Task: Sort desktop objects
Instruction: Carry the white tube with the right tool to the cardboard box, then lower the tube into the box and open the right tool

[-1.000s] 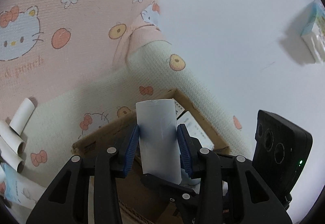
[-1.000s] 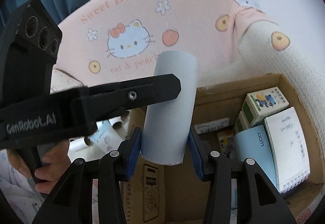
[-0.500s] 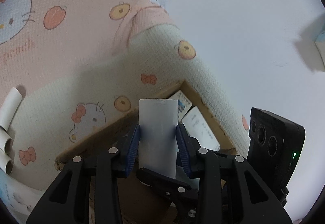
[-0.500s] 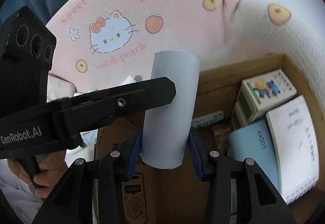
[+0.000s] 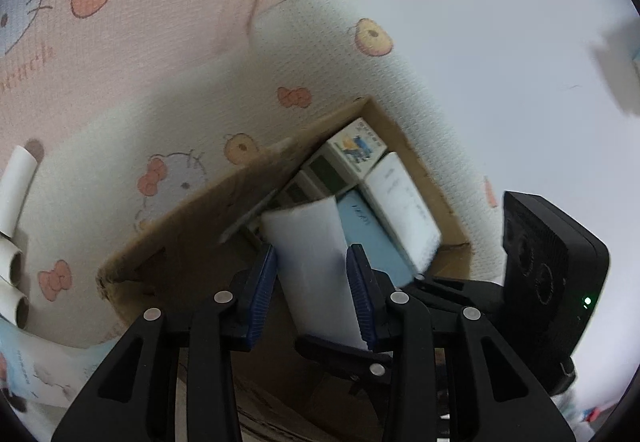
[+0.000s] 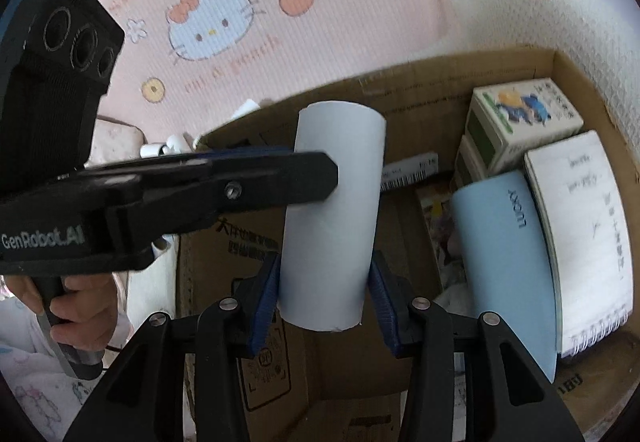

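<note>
Two tongs meet on one pale grey cardboard tube (image 6: 334,217), which stands roughly upright above the open cardboard box (image 6: 420,81). Your right tongs (image 6: 325,304) pinch its lower end between the blue pads (image 6: 267,298), and your left tongs (image 5: 313,292) are clamped across it too, reaching in from the left side in the right wrist view. In that view the left tongs' black finger covers part of the tube's middle, and the far finger is hidden behind the tube. The tube's bottom rim is cut off behind the tongs' frame in the left wrist view, and its top edge there is smeared by motion blur.

Inside the box you can see a white spiral notebook (image 6: 582,226), a light blue booklet marked "LUCKY" (image 6: 508,254), and a small carton with a cartoon print (image 6: 524,121); what lies beneath them is too dark and cluttered to make out. The box's near edge runs out of the picture.

Under and behind the box lies a pink and cream Hello Kitty blanket (image 6: 248,1). More bare paper tubes (image 5: 16,185) lie at the left edge of the left wrist view, partly cut off. Your hand (image 6: 80,318) grips the left handle.
</note>
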The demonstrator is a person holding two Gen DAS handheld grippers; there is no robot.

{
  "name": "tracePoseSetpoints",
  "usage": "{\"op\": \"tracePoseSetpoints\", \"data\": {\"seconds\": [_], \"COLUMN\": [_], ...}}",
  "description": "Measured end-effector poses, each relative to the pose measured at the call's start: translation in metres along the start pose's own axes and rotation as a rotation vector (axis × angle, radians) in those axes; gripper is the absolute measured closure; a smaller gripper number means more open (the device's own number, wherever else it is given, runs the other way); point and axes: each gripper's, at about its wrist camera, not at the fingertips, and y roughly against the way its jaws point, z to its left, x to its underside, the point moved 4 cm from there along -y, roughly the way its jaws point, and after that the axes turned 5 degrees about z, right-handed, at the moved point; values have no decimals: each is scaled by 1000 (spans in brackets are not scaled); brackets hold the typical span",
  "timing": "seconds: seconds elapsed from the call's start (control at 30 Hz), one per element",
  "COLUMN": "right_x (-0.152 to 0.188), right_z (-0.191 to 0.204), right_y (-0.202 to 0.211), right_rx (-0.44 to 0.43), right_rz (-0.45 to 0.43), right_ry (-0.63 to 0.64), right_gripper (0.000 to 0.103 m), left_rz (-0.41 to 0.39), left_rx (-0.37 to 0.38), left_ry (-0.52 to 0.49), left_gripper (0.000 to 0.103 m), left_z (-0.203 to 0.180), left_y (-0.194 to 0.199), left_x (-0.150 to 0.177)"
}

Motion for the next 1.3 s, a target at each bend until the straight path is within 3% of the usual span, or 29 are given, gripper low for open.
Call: {"op": "tracePoseSetpoints", "data": {"seconds": [0.07,0.17,0.27,0.53,0.77,1.07,1.3], "right_x": [3,3,2,-10,-18,-19,-25], "right_z": [-2,-3,-1,-2,-4,-16,-12], "right_y": [-7,-21,-37,-73,-104,-132,-140], "right_rx": [13,-7,2,4,-64,-178,-147], "right_rz": [37,102,163,284,342,408,435], "right_ry": [-16,-47,-50,-91,-153,-232,-199], "right_gripper": [63,64,64,64,64,63,62], "left_rz": [13,51,83,72,-11,-27,-27], "left_rx": [-19,-42,-58,-72,-119,-119,-138], "left_ry": [-4,-34,-68,-71,-94,-106,-131], "left_gripper": [66,83,90,91,91,91,91], "left_z": [3,5,7,19,21,21,19], "left_y": [-2,-8,-13,-5,19,26,25], "left_x": [-3,-7,-8,-16,-22,-22,-21]}}
